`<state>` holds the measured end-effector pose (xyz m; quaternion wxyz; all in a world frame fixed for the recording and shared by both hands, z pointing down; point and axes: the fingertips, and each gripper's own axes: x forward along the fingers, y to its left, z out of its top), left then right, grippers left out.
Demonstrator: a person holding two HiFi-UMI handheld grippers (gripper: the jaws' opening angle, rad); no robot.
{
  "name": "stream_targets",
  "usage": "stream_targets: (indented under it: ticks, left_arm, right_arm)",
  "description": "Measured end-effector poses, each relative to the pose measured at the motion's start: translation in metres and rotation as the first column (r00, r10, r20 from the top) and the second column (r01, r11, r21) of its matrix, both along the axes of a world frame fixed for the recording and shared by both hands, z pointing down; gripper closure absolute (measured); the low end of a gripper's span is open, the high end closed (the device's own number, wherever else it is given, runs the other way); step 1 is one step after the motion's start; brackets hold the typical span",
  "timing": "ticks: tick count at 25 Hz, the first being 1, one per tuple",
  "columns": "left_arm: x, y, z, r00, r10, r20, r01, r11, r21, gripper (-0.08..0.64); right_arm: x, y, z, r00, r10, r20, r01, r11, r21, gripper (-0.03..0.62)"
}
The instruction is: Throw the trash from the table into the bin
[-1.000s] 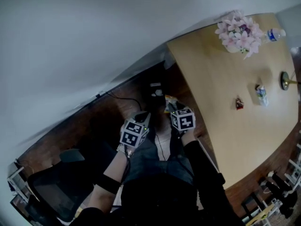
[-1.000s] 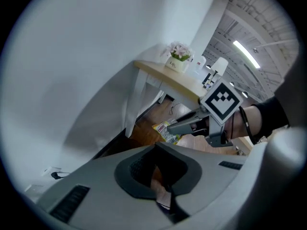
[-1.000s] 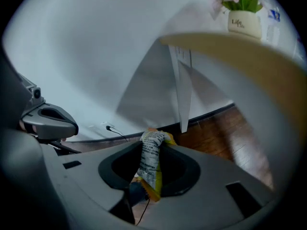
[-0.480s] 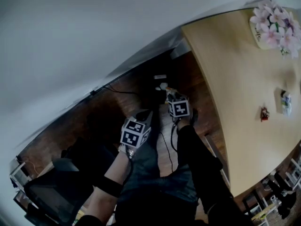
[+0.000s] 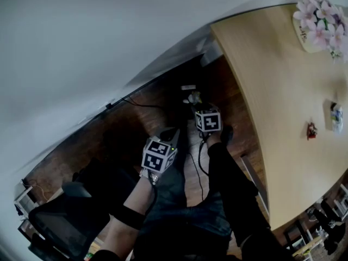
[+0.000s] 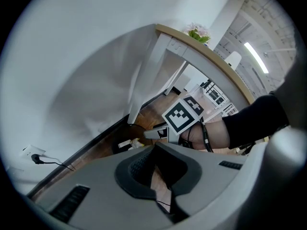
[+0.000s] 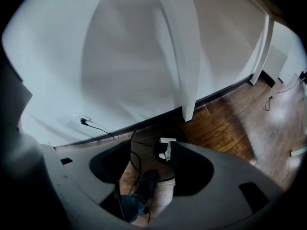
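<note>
My two grippers, low over floor. Left gripper (image 6: 156,147): jaws together, empty. Right gripper (image 7: 146,146): jaws just opened wide, nothing between, above one dark bin (image 7: 140,145) holding two pale scraps (image 7: 166,148). Farther, table (image 5: 272,80): one red wrapper (image 5: 311,130), one white packet (image 5: 337,117), one flower bunch (image 5: 321,26).

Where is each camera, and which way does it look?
Head view: on the person's head, looking steeply down at the round black wire bin, light wooden table, their legs, left gripper and right gripper.
Left gripper view: on the left gripper, facing the white wall along its jaws; shows the right gripper and a dark sleeve.
Right gripper view: on the right gripper, pointing down into the bin; its empty jaws have just been opening; a leg shows.
Shared: all three show the bin.
</note>
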<state>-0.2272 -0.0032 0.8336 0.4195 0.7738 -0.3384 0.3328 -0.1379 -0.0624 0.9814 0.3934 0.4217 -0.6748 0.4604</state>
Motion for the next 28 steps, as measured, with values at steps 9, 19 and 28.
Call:
stream_targets:
  ticks: [9,19,28]
  left_arm:
    - [0.026,0.003,-0.058,0.999,0.042,-0.031,-0.04,0.998,0.043,0.558]
    - [0.081,0.016,-0.204,0.961,0.265,-0.073,-0.25,0.954,0.167,0.558]
    - [0.162,0.037,-0.288,0.866,0.497,-0.058,-0.466,0.843,0.268,0.56]
  right_arm:
    - [0.006,0.012,-0.12,0.994,-0.024,0.11,0.013,0.994,0.108,0.325]
    - [0.046,0.056,-0.338,0.969,-0.052,0.241,-0.003,0.975,0.222,0.325]
    - [0.145,0.109,-0.413,0.958,0.18,0.225,-0.24,0.931,0.275,0.325]
